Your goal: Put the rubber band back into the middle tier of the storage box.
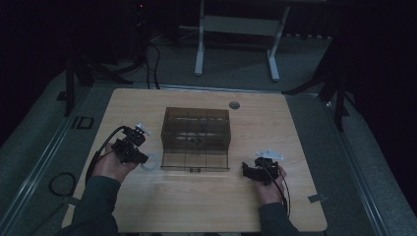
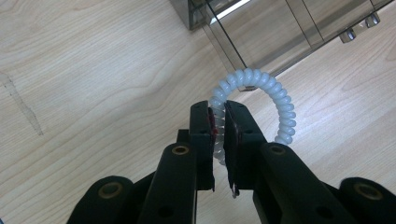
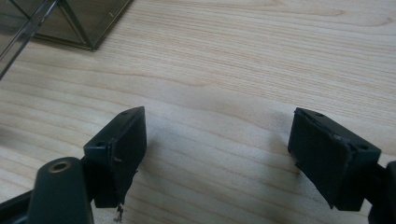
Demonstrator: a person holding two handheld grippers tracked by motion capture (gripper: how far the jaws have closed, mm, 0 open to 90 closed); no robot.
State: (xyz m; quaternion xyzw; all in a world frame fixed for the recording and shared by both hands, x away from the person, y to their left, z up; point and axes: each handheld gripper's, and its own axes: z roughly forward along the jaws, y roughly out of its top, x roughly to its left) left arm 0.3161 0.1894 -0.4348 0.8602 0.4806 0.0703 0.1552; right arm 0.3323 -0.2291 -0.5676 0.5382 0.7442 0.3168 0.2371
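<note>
A dim room with grey carpet (image 1: 236, 69), white desk legs (image 1: 199, 49) behind the wooden table (image 1: 196, 206), dark stands (image 1: 339, 88) flanking.

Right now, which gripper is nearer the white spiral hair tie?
Left. The left gripper has its fingers shut on the white spiral hair tie beside the smoky clear box. The right gripper sits open across the box's front, well apart.

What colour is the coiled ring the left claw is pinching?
White, slightly translucent coiled ring; clearest in the left gripper view.

Wooden table (image 1: 206, 201), grey grommet (image 1: 234, 104), white desk frame (image 1: 236, 29) behind
</note>
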